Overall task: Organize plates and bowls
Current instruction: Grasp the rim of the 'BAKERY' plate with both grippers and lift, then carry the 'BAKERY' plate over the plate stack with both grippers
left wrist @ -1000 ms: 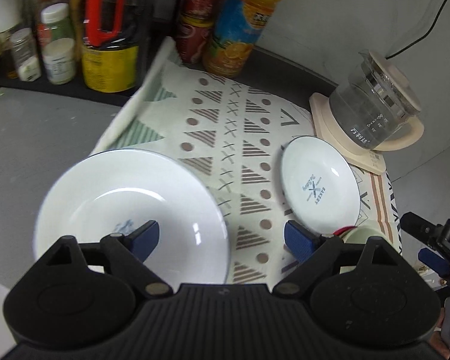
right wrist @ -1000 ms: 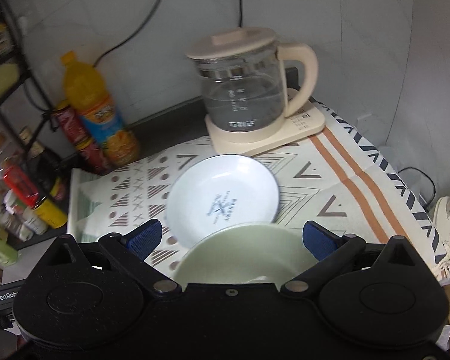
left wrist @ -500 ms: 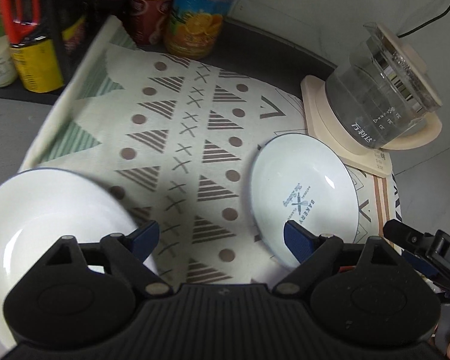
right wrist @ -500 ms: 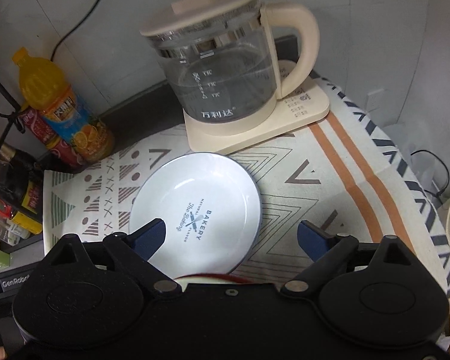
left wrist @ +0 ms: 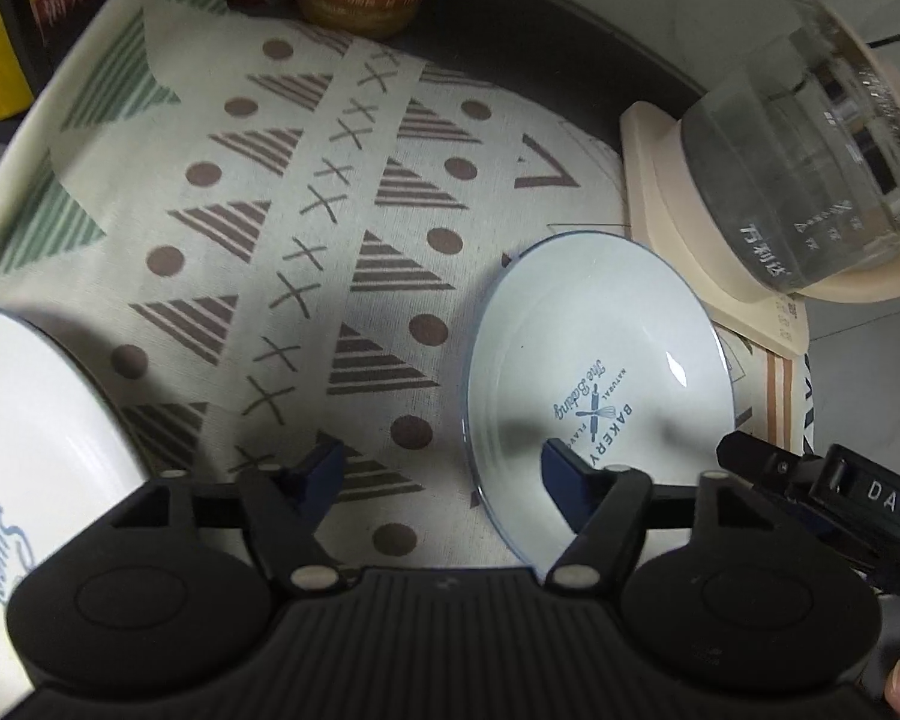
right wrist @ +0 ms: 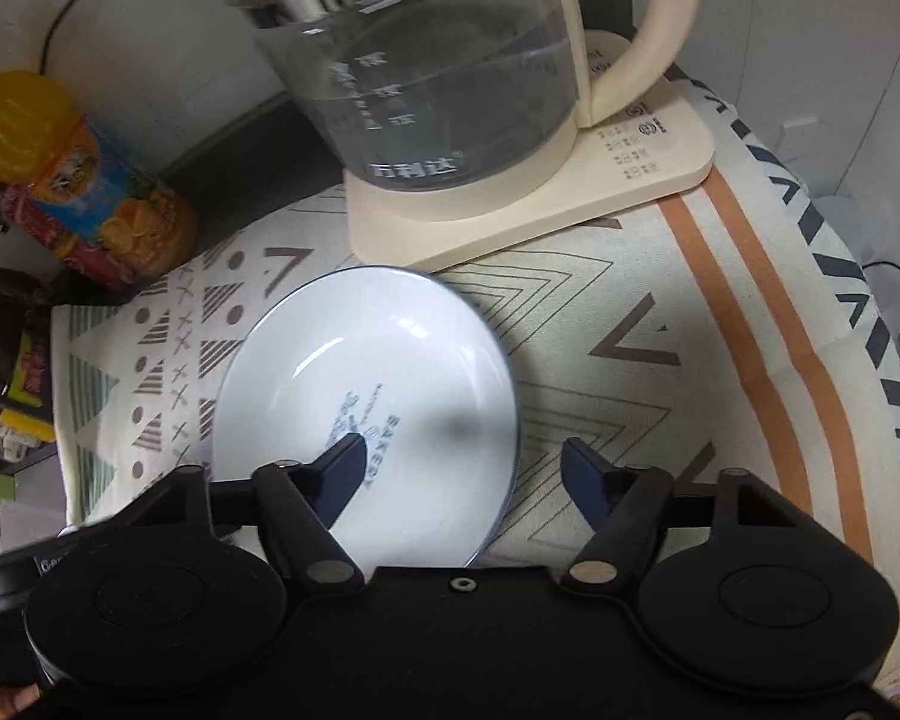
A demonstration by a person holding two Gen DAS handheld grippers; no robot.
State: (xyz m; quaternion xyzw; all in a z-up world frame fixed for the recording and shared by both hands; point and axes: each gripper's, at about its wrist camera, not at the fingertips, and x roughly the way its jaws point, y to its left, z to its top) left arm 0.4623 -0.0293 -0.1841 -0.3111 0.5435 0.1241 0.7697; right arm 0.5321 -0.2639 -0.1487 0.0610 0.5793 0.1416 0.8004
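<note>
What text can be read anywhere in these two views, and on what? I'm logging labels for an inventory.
"The Baking", "NATURAL", "FLAVOR", "BAKERY": small plate.
"DAS": right gripper body, seen from the left wrist.
"Gen...": cut-off label at the right view's left edge.
Blue script on the large plate: cropped, unreadable.
Chinese brand and scale marks on the kettle: blurred.
Juice bottle and cans: too blurred.

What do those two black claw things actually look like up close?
Both are matte black plastic. The left gripper and right gripper each have two round discs, silver pivot pins and dark blue fingertips. The left has a ribbed body. White letters "DAS" mark the right one's side. No cables or sleeves show.
</note>
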